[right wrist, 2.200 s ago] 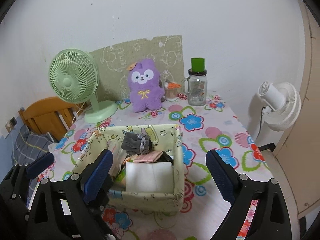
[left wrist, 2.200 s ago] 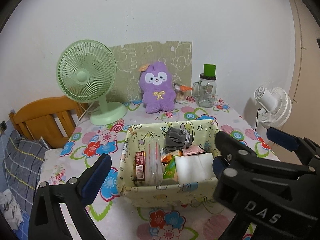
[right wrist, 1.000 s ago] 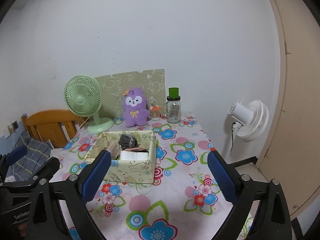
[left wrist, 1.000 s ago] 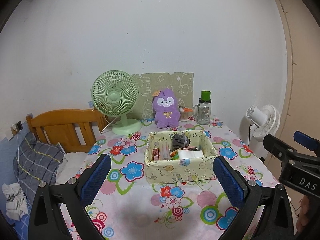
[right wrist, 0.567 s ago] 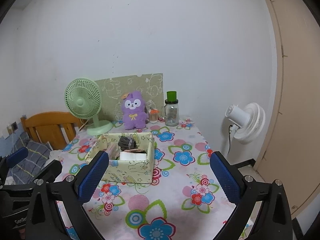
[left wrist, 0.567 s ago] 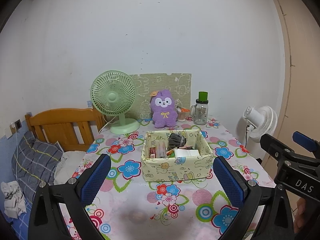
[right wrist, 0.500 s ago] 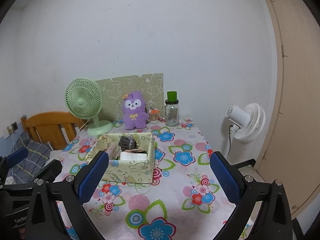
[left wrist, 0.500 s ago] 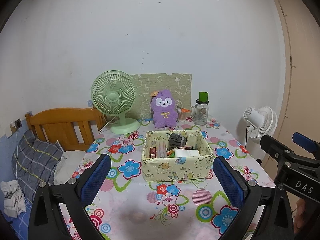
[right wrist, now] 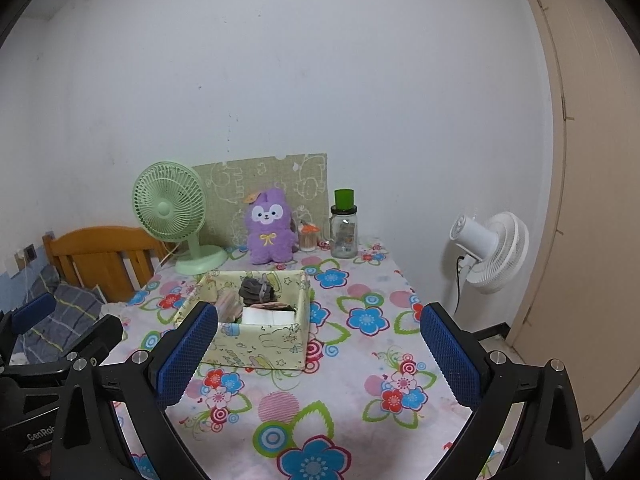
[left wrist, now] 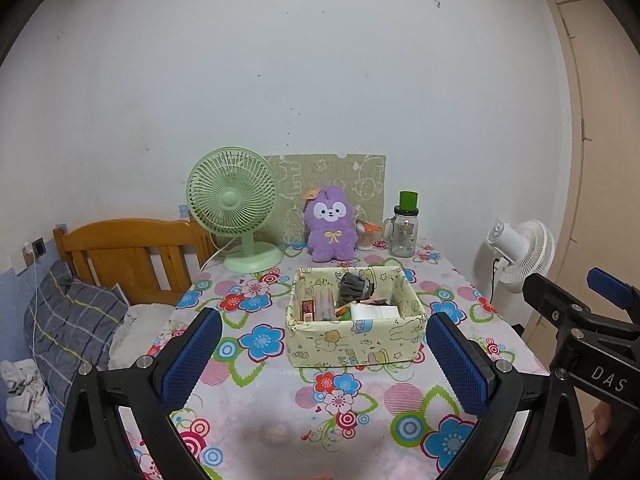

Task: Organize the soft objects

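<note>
- Left gripper [left wrist: 324,360] and right gripper [right wrist: 316,354] both spread wide, grasping nothing, well back from the fabric box [left wrist: 352,344]
- Gray sock bundle [left wrist: 354,286] inside box, at far side
- Probably light, squashy; best pinched across the rolled middle

Black frames, blue ribbed pads [left wrist: 196,354], silver screws

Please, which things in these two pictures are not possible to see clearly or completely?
- Fabric box: its near wall hides the lower contents in both views.
- Grey bundle: too small to identify, left view.
- Small cup: partly behind the purple plush, right view.
- Jar: label too small to read.
- Left tool and right tool: bodies cut off by the bottom edge.
</note>
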`<state>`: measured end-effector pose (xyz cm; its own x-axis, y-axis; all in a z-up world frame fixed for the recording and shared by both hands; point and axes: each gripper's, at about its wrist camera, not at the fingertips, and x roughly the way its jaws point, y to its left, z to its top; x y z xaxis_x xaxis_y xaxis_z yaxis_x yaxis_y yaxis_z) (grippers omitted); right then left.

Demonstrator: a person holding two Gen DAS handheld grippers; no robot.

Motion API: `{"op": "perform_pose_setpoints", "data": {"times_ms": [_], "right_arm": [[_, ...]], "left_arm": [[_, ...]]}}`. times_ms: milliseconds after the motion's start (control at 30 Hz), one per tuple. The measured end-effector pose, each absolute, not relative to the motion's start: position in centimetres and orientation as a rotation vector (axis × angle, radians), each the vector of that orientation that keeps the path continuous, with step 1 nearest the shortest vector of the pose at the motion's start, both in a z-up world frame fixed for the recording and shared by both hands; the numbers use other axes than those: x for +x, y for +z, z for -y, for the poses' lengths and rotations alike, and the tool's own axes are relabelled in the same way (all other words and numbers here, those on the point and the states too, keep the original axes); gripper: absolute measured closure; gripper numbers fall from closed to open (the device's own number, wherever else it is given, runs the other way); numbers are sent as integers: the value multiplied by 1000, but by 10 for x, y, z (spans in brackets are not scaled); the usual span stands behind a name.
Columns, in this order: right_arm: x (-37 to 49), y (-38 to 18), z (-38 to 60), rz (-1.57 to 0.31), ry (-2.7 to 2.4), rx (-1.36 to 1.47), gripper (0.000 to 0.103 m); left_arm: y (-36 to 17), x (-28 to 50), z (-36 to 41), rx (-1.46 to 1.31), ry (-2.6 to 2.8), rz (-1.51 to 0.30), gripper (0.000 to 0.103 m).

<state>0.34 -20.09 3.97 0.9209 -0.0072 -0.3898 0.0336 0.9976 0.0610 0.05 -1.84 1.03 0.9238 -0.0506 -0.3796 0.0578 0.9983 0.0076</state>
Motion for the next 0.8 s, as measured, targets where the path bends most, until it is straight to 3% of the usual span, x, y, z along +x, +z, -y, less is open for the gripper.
{"op": "perform_pose_setpoints", "data": {"times_ms": [800], "right_arm": [[4,39,198,-410,-12,73,1]], "left_arm": [[10,1,16,8,-37,-389,0]]}}
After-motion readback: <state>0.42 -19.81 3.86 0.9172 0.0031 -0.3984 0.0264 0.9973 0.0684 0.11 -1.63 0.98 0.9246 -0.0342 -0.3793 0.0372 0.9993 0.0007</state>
